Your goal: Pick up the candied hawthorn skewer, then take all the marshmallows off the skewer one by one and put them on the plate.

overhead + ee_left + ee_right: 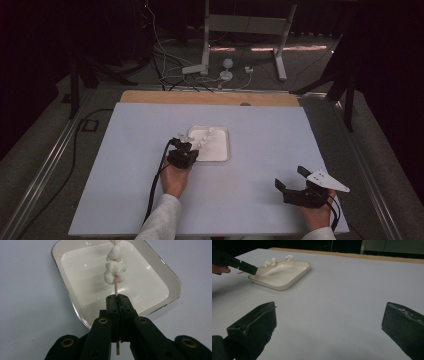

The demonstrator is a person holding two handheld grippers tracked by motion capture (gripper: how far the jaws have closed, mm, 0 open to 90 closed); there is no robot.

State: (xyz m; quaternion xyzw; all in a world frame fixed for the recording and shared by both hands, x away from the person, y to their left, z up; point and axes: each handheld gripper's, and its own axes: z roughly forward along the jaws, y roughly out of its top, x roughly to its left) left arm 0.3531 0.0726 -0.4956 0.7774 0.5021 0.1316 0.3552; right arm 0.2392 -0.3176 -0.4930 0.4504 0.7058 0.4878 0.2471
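Left gripper (117,302) clamped on the bare end of the skewer (115,287) over the white tray (65,287) — light, thin, snappable, marshmallows (114,267) soft, so best gripped on wood — right gripper (329,322) gaping wide, idle.

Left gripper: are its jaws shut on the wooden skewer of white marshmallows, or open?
Shut. The left gripper has its black jaws pressed together on the wooden skewer of white marshmallows, held over the white rectangular tray.
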